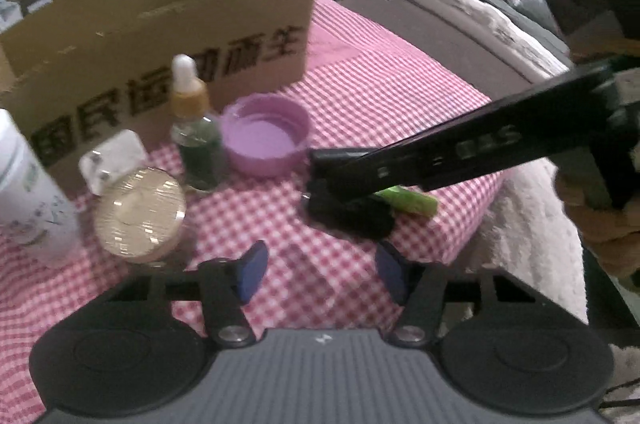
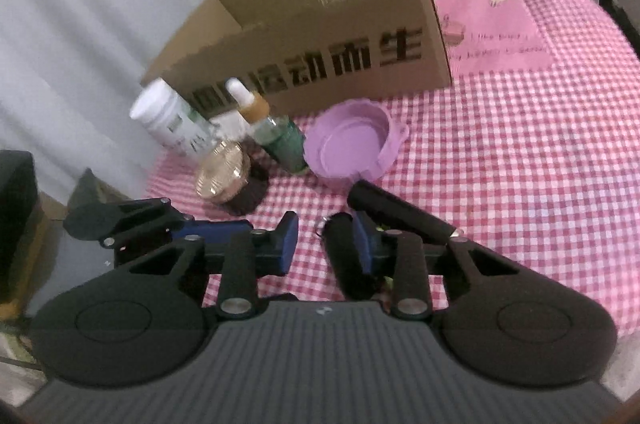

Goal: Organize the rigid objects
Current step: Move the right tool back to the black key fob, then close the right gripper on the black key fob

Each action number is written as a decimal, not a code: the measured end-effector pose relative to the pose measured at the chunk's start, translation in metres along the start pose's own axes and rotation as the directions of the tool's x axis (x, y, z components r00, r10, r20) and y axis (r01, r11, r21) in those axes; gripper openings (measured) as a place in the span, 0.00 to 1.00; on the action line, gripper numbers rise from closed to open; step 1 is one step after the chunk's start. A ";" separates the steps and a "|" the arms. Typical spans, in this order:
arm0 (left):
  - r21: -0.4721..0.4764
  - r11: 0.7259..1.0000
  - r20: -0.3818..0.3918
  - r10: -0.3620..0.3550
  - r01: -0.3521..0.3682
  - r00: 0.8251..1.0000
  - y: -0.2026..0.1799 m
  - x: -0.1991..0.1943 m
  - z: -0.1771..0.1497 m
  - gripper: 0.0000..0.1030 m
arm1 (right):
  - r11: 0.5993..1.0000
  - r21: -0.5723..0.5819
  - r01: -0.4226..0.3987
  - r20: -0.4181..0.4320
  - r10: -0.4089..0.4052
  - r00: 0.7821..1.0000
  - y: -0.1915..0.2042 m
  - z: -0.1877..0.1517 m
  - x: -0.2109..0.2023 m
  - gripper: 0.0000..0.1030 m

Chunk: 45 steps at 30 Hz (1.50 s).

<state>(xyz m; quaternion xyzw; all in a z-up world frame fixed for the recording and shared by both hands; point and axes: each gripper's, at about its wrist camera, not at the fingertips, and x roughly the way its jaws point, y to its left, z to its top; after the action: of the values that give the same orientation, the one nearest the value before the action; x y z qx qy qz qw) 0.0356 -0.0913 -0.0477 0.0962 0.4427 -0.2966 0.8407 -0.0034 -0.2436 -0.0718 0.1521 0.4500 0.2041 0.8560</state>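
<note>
A black hand-grip exerciser (image 2: 396, 216) with two foam handles lies on the pink checked cloth (image 2: 500, 151). My right gripper (image 2: 326, 242) straddles its near handle (image 2: 340, 260). That handle rests against the right pad, and a strip of cloth shows between it and the left pad. In the left wrist view the right gripper (image 1: 318, 175) reaches in from the right over the exerciser (image 1: 352, 216). My left gripper (image 1: 322, 274) hovers open over bare cloth with nothing between its pads. One of its blue fingers (image 2: 212, 228) shows at the left of the right wrist view.
An open cardboard box (image 1: 160, 35) stands behind a row of items: a white bottle (image 1: 24, 183), a gold-lidded jar (image 1: 140, 216), a white plug (image 1: 112, 159), a green dropper bottle (image 1: 196, 135) and a purple lid (image 1: 264, 135). A green stick (image 1: 416, 201) lies beside the exerciser. Bedding lies at the right.
</note>
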 end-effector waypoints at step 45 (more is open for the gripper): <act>-0.019 0.996 -0.017 -0.090 0.090 0.996 -0.005 0.012 -0.004 0.45 | 0.997 0.062 0.047 -0.057 -0.044 0.997 -0.005 -0.009 0.016 0.25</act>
<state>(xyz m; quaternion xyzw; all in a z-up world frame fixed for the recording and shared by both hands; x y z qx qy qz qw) 0.0352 -0.0980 -0.0589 0.0710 0.4567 -0.3292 0.8234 -0.0013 -0.2391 -0.0903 0.1632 0.4831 0.1742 0.8424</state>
